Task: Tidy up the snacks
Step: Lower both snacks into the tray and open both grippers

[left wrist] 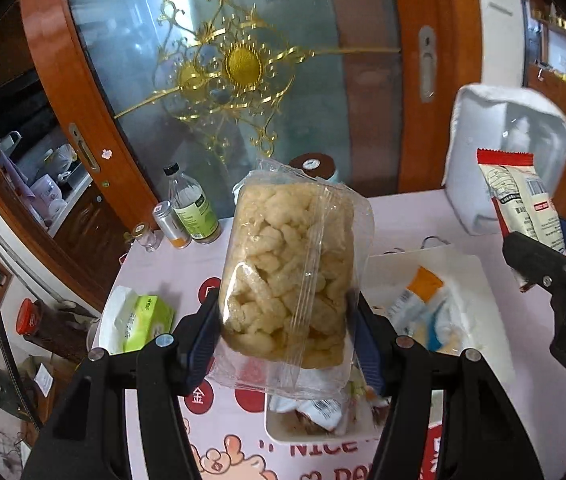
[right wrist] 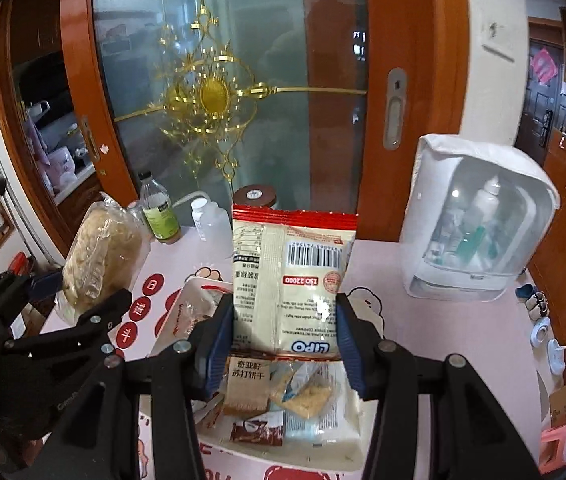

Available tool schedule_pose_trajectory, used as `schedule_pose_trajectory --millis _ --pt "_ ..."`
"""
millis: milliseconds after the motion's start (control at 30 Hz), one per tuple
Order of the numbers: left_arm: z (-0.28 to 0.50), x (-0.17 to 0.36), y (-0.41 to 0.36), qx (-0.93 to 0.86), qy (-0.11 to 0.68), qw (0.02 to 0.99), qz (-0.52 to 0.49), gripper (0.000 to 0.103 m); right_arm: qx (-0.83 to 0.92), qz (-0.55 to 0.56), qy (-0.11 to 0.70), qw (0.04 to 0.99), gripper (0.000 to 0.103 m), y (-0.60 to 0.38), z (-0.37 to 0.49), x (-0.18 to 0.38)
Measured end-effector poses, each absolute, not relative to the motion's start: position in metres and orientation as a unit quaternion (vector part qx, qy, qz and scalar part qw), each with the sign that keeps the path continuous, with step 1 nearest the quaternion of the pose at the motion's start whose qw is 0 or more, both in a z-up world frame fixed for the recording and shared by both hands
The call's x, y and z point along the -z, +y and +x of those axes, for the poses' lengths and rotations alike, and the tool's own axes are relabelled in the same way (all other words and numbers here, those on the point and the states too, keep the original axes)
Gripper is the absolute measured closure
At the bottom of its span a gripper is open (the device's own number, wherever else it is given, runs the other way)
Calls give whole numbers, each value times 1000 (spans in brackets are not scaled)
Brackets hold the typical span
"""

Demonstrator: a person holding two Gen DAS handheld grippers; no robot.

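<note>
Left tongs (left wrist: 283,320) clamp a puffed-snack bag (left wrist: 291,272), right tongs (right wrist: 283,340) a biscuit packet (right wrist: 289,280), above a snack-filled tray (right wrist: 307,456).

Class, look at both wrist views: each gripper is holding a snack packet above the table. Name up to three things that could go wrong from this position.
1. The left gripper pinches the clear bag of puffed snacks near its bottom; the tall bag could tip or slip out, and the puffs may get crushed.
2. The right gripper grips only the lower part of the red-edged LiPO packet, so it could swing or drop into the white tray below.
3. The two grippers are close; they might collide.
</note>
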State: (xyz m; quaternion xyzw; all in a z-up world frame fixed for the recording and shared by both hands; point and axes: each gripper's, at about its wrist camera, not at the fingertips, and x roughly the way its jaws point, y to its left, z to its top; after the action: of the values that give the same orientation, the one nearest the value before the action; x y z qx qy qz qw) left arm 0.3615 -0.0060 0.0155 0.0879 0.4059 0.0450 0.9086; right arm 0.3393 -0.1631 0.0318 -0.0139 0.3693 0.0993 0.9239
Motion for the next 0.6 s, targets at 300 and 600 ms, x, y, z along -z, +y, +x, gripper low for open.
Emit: schedule_pose_trajectory --millis 300,600 --pt "404 36 2 -48 470 877 89 11 -133 -19 417 899 42 -147 367 26" --pt "389 38 12 -31 484 871 71 11 -128 -5 427 895 35 -160 353 36"
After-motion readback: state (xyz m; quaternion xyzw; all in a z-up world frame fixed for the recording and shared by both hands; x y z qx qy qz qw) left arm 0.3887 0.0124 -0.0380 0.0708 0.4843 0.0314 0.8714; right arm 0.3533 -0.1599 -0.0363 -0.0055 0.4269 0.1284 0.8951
